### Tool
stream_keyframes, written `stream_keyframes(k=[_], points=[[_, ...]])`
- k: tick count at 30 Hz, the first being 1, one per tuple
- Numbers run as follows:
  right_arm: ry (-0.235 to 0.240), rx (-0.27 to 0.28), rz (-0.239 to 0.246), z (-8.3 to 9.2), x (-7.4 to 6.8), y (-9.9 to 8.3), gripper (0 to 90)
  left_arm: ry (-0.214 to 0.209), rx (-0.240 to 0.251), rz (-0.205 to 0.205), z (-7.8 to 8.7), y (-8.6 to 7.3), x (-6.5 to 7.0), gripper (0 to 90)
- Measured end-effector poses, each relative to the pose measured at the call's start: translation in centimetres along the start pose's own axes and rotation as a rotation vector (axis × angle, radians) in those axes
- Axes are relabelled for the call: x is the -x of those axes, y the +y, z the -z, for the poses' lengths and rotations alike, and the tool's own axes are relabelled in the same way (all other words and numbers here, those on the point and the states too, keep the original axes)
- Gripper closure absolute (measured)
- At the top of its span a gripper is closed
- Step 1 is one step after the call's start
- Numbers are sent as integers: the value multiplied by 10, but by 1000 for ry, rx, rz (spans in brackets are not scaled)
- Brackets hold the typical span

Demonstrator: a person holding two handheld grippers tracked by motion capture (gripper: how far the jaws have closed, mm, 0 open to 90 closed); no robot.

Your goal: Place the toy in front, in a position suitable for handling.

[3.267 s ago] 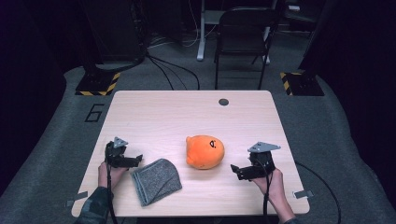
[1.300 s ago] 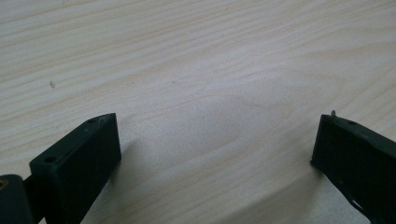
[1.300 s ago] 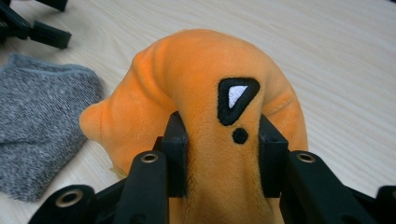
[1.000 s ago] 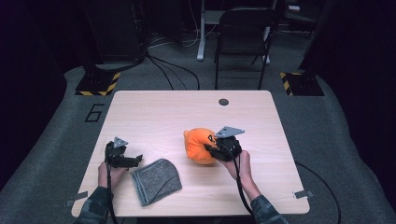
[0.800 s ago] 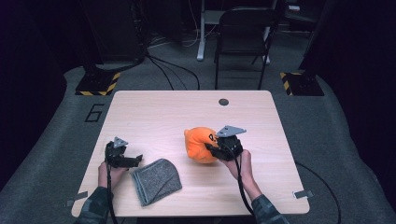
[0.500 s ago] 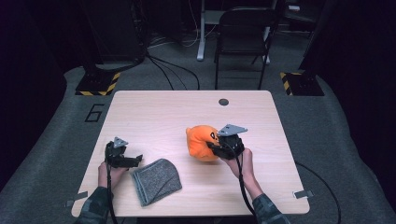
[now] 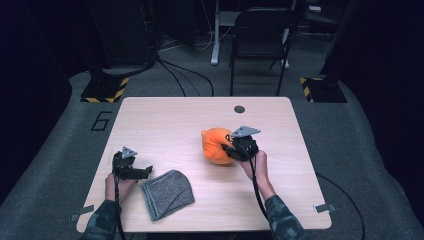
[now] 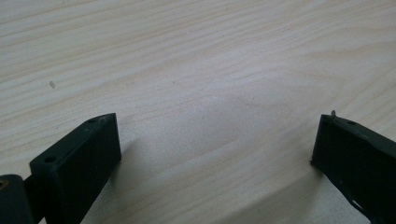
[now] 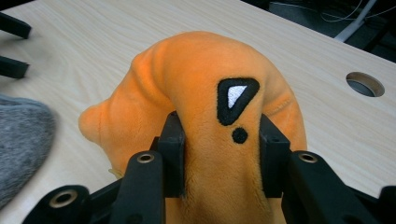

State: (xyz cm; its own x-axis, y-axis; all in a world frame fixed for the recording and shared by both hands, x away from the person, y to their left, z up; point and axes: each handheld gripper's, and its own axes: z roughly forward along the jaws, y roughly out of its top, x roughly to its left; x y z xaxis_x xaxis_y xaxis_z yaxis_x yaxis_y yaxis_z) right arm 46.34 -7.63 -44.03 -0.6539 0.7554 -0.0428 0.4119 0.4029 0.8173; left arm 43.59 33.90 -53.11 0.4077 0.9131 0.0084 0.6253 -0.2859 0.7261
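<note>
While my right gripper (image 9: 219,154) pinches the orange plush toy (image 9: 201,93), its two black jaws press into the soft fabric from both sides, just below the black eye mark. Seen from above, the toy (image 7: 216,145) lies near the middle of the wooden table (image 7: 165,125). My left gripper (image 7: 131,169) rests low over bare wood with its jaws spread wide, just beside the grey cloth (image 7: 167,194).

My rig: left gripper (image 7: 131,169) and right gripper (image 7: 240,148), both black, square-ended jaws with screw holes, grey three-cornered top plates, trailing black cables; I see camouflage-patterned sleeves.
</note>
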Motion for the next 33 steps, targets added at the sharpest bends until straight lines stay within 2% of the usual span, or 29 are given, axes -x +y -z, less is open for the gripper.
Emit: stream_keyframes(k=[6, 9, 11, 13, 14, 15, 16, 18, 19, 21, 22, 25, 26, 27, 29, 33], points=[[-20, -3, 1, -21, 10, -1, 604, 1, 1, 1, 0, 0, 0, 12], [-34, -33, 0, -31, 11, -4, 590, -1, -2, -2, 0, 0, 0, 11], [-35, -25, -3, -32, 12, -5, 570, -1, -2, -3, 0, 0, 0, 11], [-42, -37, -3, -33, 12, -5, 485, -1, -1, -3, 0, 0, 0, 11], [-41, -45, 1, -32, 14, -4, 342, -1, -2, -2, 0, 0, 0, 11], [-41, -45, 1, -32, 14, -4, 342, -1, -2, -2, 0, 0, 0, 11], [-52, -41, -13, -31, 14, -4, 287, -1, -3, -2, 0, 0, 0, 11], [-49, -29, -42, -23, 18, -3, 186, -5, -4, -5, 0, 0, -1, 10], [-40, -13, -68, -13, 21, -3, 126, -2, -1, -2, 0, 0, 0, 1], [-38, -11, -75, -9, 21, -3, 114, -8, 5, -3, 0, 0, -1, 1], [-43, -13, -77, -1, 21, -2, 89, -12, -4, -6, 2, 0, -1, 0], [-19, -24, -73, 17, 20, -4, 41, -20, 10, -6, 4, -1, -3, 0], [-1, -31, -69, 27, 18, -6, 29, -18, 11, -7, 4, -1, -2, 0], [-5, -44, -65, 38, 15, -11, 13, -18, 15, -14, 6, -1, -3, 0], [0, -45, -60, 42, 15, -13, 13, -21, 32, -12, 12, 0, -2, 1], [5, -68, -68, 62, 9, -31, 5, -43, 62, -38, 29, 5, 5, 1]])
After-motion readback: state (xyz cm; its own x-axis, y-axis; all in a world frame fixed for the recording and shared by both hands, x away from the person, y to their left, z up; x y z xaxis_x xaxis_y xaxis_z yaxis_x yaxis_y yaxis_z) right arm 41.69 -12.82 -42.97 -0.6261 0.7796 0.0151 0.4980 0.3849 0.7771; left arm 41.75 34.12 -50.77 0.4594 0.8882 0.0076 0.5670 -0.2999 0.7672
